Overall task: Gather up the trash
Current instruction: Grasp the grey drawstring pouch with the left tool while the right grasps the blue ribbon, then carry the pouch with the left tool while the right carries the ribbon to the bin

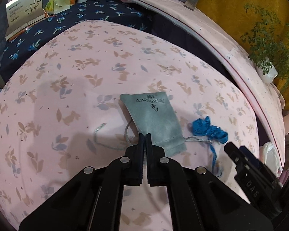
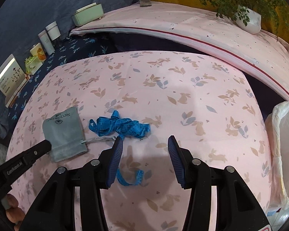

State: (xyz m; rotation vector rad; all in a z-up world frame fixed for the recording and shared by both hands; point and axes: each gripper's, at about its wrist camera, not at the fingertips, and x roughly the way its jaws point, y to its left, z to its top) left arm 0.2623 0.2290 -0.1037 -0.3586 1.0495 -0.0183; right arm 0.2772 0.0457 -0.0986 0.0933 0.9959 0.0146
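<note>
A grey drawstring pouch lies on the pink rabbit-print sheet. My left gripper is shut, its tips pinched on the pouch's near corner by the cord; in the right wrist view it comes in from the left onto the pouch. A tangled blue tape measure lies just right of the pouch, also seen in the left wrist view. My right gripper hangs open just short of the tape's bundle, with a loose tail of tape below between its fingers, untouched.
A white plastic bag gapes at the sheet's right edge. Books, cups and a green tissue box line the dark blue cloth at the back left. Folded pink bedding and a potted plant lie behind.
</note>
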